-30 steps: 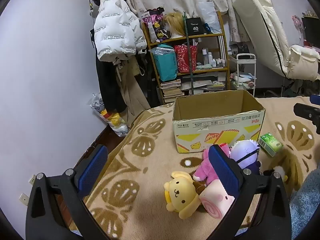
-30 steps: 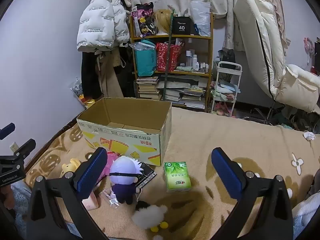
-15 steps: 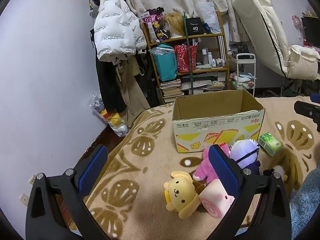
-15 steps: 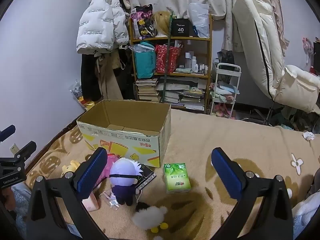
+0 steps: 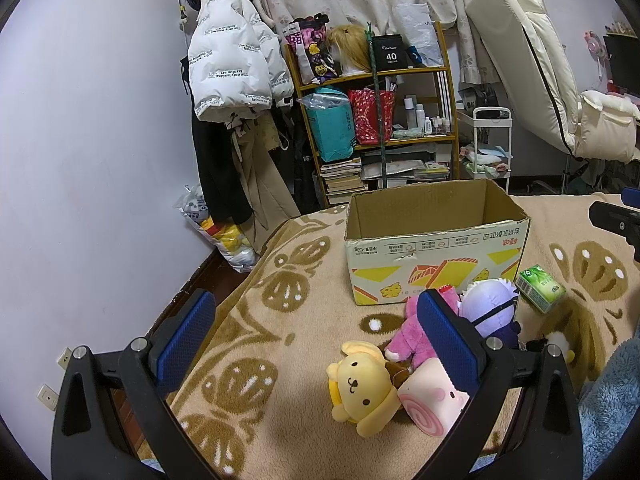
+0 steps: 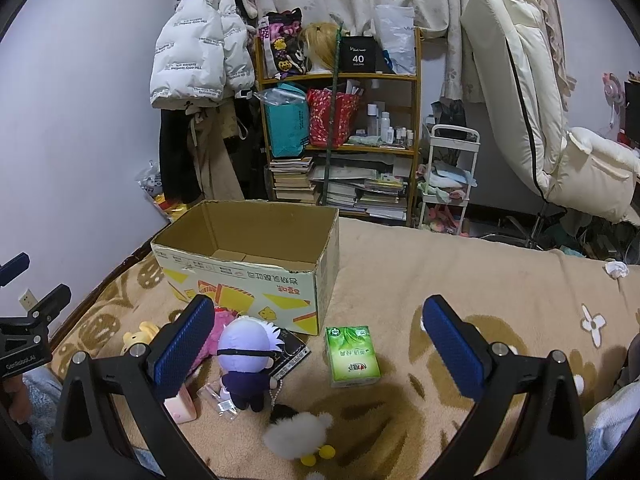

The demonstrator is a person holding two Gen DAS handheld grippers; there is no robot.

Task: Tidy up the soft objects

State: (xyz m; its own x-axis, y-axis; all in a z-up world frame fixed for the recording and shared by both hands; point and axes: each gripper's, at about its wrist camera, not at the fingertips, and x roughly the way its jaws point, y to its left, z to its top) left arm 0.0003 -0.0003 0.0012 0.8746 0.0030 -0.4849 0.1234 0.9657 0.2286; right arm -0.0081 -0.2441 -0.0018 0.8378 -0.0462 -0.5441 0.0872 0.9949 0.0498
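Almost nothing has moved since a second ago; your right tool has only drifted a tiny bit, so the room looks a little shifted.

Your left gripper (image 5: 320, 336) is spread wide and holds nothing. Your right gripper (image 6: 320, 344) is spread wide and empty too. Both hang above the brown patterned fuzzy blanket (image 5: 256, 320), probably so you can pick a toy first.

The soft toys sit in a bunch just in front of the open yellow-printed cardboard box (image 5: 436, 248), likely so each trip to it is short. The yellow floppy-eared dog plush (image 5: 362, 388) touches the pink swirl roll cushion (image 5: 434, 404).

The pink plush animal (image 5: 408, 340) is partly hidden by your left tool's finger. The purple-haired doll in dark clothes (image 6: 246, 360) lies on a black flat packet (image 6: 290, 354). The green paper tissue pack (image 6: 352, 356) is near. The white fluffy toy (image 6: 298, 434) is hard to make out.
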